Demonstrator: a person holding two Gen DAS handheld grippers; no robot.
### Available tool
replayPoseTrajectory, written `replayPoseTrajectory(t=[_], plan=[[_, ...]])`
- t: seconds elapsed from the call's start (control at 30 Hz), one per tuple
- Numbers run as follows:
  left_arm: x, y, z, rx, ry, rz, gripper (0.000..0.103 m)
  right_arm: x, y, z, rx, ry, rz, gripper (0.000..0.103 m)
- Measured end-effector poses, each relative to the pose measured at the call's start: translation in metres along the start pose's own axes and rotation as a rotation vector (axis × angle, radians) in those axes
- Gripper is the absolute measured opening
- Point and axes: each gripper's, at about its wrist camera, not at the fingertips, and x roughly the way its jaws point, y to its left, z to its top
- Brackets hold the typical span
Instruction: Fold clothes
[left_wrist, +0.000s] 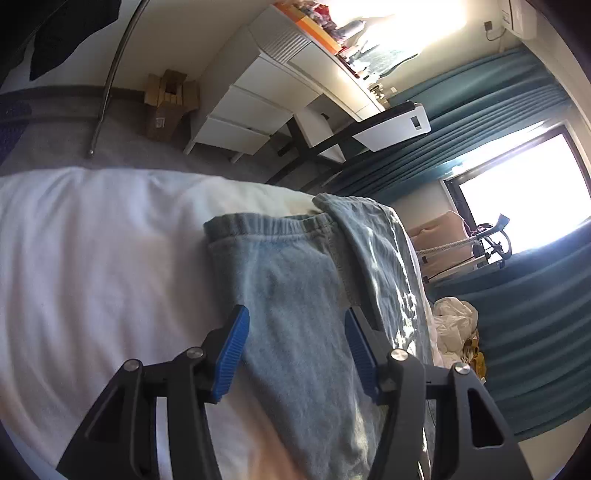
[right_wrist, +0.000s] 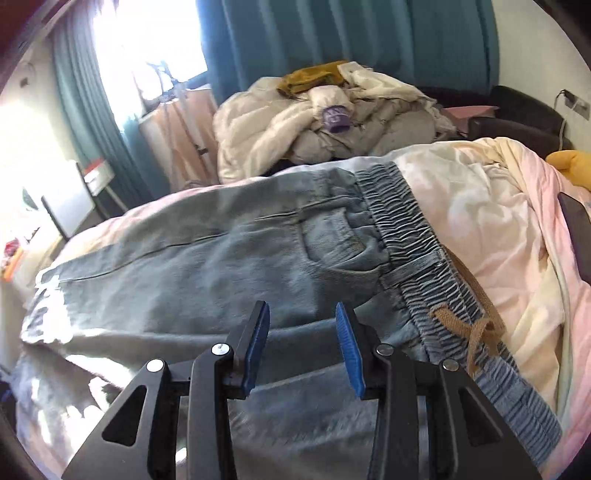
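Denim trousers (right_wrist: 207, 258) cover the bed (right_wrist: 498, 221) beneath both parted tongs.

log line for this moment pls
left claw open over jeans | right claw open near waistband | jeans flat on bed

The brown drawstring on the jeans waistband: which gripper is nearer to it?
Right. The right gripper hangs open over the jeans, just beside the brown drawstring. The left gripper is open over a folded part, where no drawstring shows.
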Motion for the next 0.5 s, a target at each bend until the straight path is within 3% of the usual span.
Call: replayPoseTrajectory(t=[0.13,0.27,0.33,0.5], plan=[[0.004,0.018,-0.014,-0.055,0.034,-0.007,0.055,-0.040,-0.013,-0.006,0.055,0.045,0.074,0.037],[0.020,0.032,-0.021,-0.147,0.076,-0.082,0.055,-0.063,-0.053,-0.020,0.211,0.130,0.132,0.037],[0.025,0.031,-0.020,-0.155,0.077,-0.117,0.055,-0.071,-0.074,-0.029,0.283,0.178,0.143,0.037],[0.040,0.021,-0.005,-0.117,0.077,-0.104,0.048,-0.093,-0.127,-0.050,0.465,0.299,0.172,0.038]])
